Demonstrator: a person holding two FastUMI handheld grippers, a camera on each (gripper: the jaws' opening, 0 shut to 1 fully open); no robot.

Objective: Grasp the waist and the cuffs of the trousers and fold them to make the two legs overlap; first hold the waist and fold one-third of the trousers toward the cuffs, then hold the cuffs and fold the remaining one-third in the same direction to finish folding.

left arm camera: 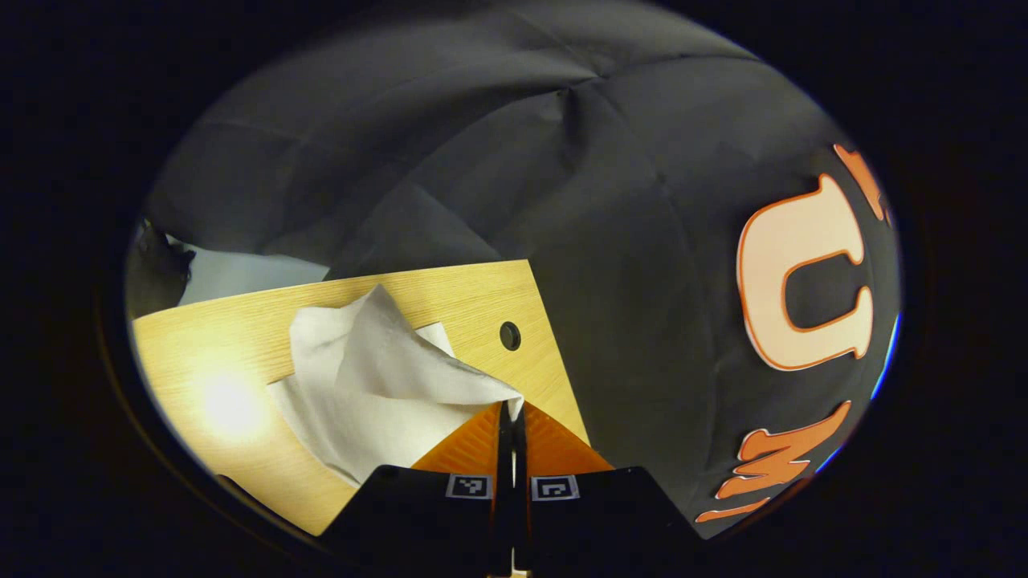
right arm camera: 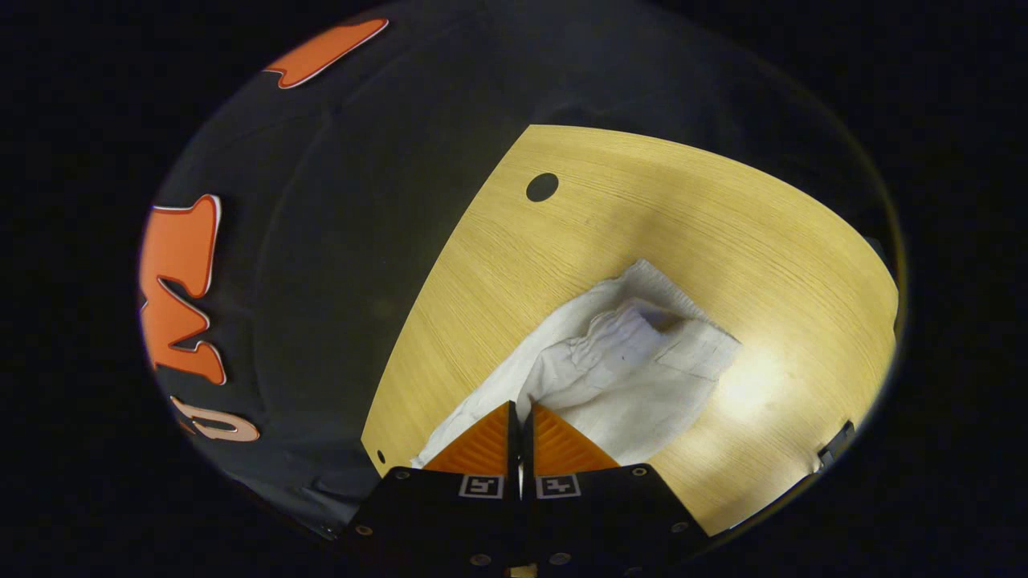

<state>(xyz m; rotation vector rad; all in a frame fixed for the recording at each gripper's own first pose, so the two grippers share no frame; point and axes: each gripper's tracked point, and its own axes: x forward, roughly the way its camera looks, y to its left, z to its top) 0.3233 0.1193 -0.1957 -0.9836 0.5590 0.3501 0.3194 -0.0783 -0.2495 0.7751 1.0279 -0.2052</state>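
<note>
Trousers held at two ends, both pairs of tongs closed on cloth.

The white trousers (left arm camera: 377, 377) lie on the wooden table (left arm camera: 241, 345). In the left gripper view they run away to the far left from our left gripper (left arm camera: 511, 405), whose fingers are pressed together on a lifted edge of the fabric. In the right gripper view the trousers (right arm camera: 618, 369) stretch to the far right, the gathered waist at the far end, and our right gripper (right arm camera: 520, 413) pinches the near edge. We judge that the long axis runs between the two grips, so the fold must travel along it.
</note>
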